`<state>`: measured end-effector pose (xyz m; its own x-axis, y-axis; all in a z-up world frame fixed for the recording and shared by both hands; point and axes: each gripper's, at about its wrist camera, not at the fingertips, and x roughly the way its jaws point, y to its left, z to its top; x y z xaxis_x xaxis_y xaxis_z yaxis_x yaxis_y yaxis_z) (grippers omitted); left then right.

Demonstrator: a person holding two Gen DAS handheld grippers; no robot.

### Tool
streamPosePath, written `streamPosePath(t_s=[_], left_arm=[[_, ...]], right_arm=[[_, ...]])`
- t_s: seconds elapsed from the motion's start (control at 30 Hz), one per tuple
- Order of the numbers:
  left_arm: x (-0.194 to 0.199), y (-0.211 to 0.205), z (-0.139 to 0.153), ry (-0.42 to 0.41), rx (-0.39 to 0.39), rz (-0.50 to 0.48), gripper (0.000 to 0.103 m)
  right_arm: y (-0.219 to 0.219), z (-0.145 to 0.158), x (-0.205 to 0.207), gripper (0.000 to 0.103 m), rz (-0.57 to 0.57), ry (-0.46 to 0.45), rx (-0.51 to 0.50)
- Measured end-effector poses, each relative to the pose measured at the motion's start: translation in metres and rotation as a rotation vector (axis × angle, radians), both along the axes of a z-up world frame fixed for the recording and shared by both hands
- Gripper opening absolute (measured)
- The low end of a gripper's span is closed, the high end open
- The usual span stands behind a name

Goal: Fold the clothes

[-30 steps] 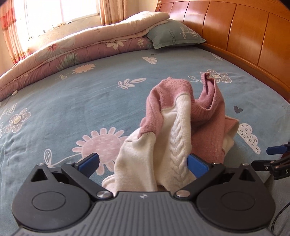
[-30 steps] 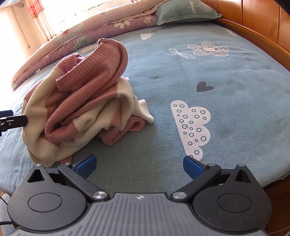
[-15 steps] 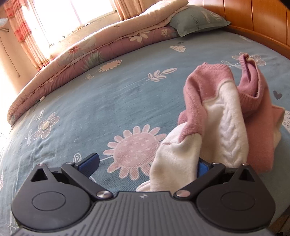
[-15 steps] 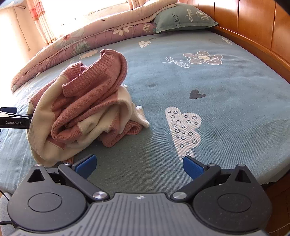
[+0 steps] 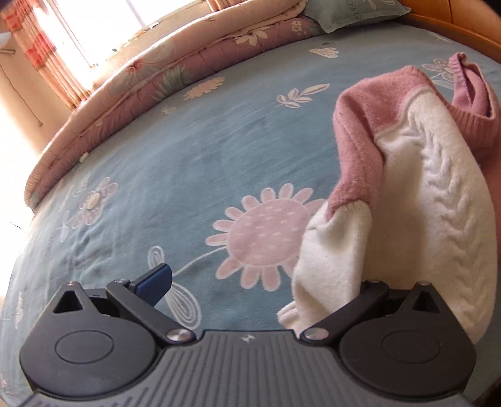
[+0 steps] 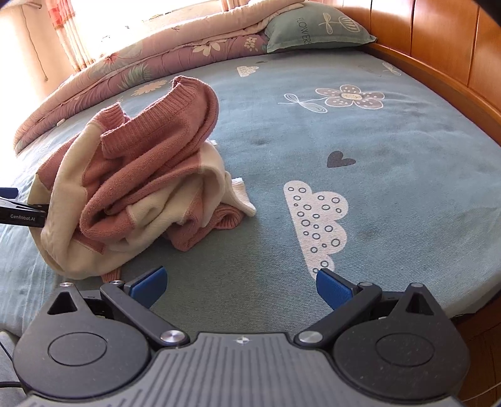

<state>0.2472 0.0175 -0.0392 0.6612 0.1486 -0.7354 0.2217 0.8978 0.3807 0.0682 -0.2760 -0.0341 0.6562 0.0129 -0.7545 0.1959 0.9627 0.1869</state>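
Note:
A pink and cream knit sweater (image 6: 141,188) lies crumpled in a heap on the blue floral bedsheet (image 6: 375,156). In the left wrist view the sweater (image 5: 432,175) fills the right side, and its cream part drapes over my left gripper's right finger and hides that pad. My left gripper (image 5: 253,281) is open, with only its left blue pad (image 5: 155,280) showing. One finger of the left gripper (image 6: 22,213) touches the heap's left edge in the right wrist view. My right gripper (image 6: 241,283) is open and empty over bare sheet, in front of and right of the heap.
A rolled pink floral quilt (image 6: 141,65) and a green pillow (image 6: 316,26) lie along the far side of the bed. A wooden headboard (image 6: 444,40) curves along the right. Curtains and a bright window (image 5: 62,56) are at the far left. The bed's edge (image 6: 469,313) drops off at lower right.
The left wrist view has swung left, so the sweater now sits at its right edge and covers the right pad. The right gripper has barely moved.

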Motion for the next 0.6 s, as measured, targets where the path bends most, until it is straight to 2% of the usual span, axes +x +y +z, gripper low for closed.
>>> streamPosePath(t_s=[0.1, 0.2, 0.5, 0.6], left_arm=[[0.007, 0.002, -0.009, 0.022, -0.012, 0.007, 0.101], [0.012, 0.008, -0.014, 0.036, -0.025, 0.015, 0.092], [0.011, 0.04, -0.017, 0.044, -0.065, 0.046, 0.093], [0.011, 0.051, -0.017, 0.047, -0.078, 0.056, 0.093]], right_arm=[[0.01, 0.003, 0.004, 0.103, 0.028, -0.002, -0.021], [0.015, 0.006, 0.007, 0.103, 0.043, -0.005, -0.062], [0.005, 0.024, 0.033, 0.103, 0.021, -0.053, -0.101], [0.008, 0.02, 0.036, 0.103, 0.043, -0.046, -0.103]])
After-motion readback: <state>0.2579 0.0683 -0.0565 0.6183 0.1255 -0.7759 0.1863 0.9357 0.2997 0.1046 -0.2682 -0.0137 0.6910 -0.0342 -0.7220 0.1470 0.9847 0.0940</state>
